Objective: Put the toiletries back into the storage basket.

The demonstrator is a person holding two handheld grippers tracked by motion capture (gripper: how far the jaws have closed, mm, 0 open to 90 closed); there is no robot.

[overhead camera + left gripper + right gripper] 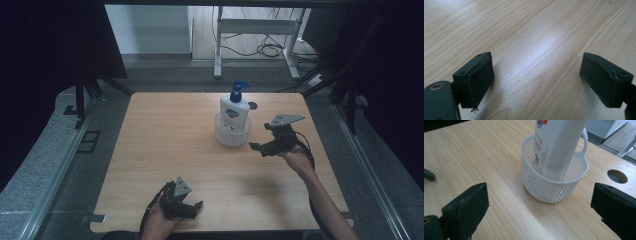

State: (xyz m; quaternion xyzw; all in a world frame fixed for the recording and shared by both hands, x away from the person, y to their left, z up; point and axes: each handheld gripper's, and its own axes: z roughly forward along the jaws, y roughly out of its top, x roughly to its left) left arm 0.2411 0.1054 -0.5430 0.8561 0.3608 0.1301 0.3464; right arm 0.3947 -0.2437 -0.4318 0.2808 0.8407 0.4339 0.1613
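My right gripper [259, 146] hangs with jaws spread wide, holding nothing, just beside the white slotted basket [554, 187] that holds a pump bottle [234, 111] near the table's [165, 150] far edge. My left gripper [192, 206], equally agape, hovers empty-handed at the near edge.

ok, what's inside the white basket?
A white pump bottle with a blue pump stands upright in the slotted basket. The bottle's base and the basket floor are hidden by the basket wall.
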